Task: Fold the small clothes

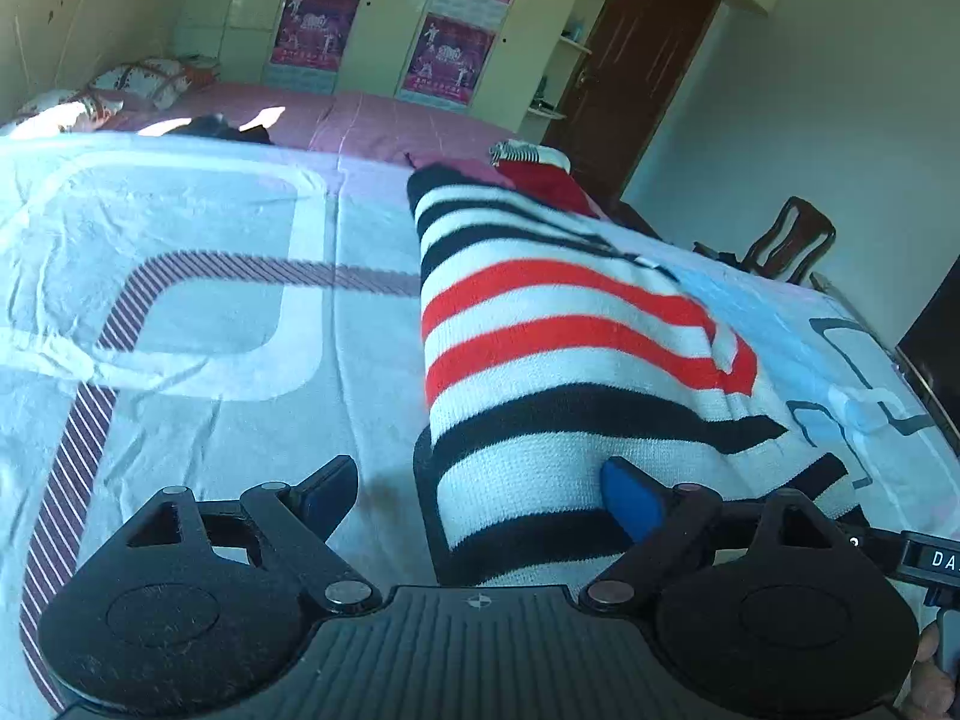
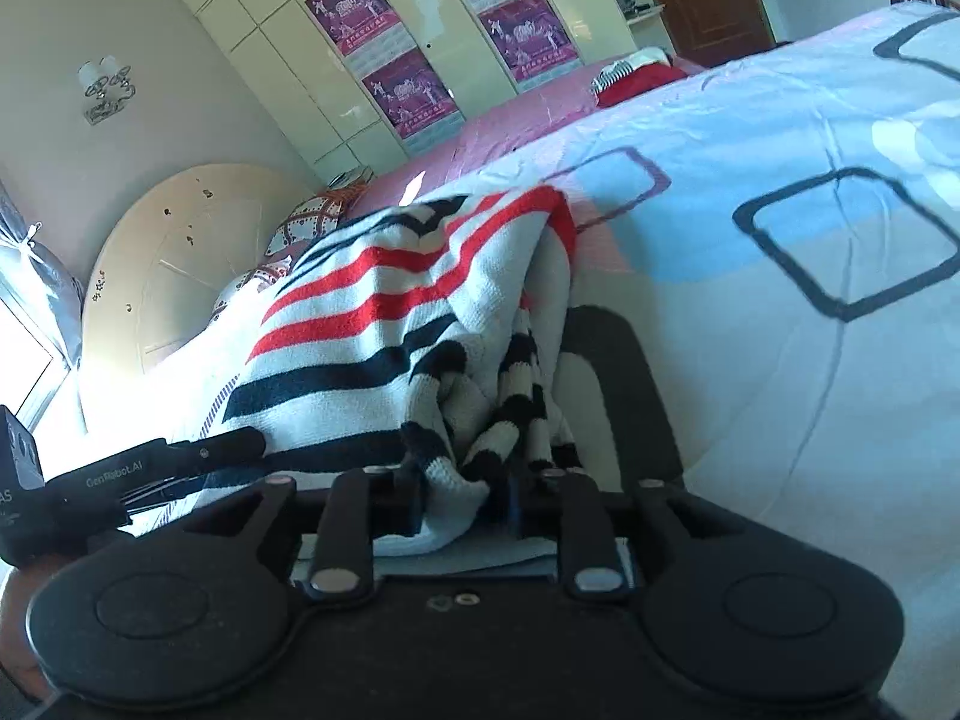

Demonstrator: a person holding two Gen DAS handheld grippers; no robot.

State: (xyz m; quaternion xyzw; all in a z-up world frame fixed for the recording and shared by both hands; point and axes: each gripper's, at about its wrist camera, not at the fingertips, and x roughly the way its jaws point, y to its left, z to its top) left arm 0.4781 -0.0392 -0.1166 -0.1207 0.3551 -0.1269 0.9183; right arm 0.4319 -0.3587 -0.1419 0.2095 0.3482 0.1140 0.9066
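The striped knit sweater (image 1: 564,360), white with black and red bands, lies on the bed (image 1: 198,312), which is covered by a pale blue sheet printed with rounded rectangles. In the left wrist view the garment runs lengthwise away from the camera, its left edge straight. The left gripper (image 1: 480,480) stands with its jaws wide; the near end of the sweater lies between them, the blue-padded right finger resting against the knit and the left finger over bare sheet, apart from the fabric. The right gripper (image 2: 462,498) has its jaws narrow and clamped on a bunched fold of the sweater's black-and-white striped edge; the cloth gathers into creases just ahead of the fingers. The body of the left gripper is visible at the left edge of the right wrist view, touching the sweater. A red garment (image 1: 540,177) lies farther up the bed, well apart from the sweater. A wardrobe (image 1: 384,18) carrying purple posters stands behind the bed.
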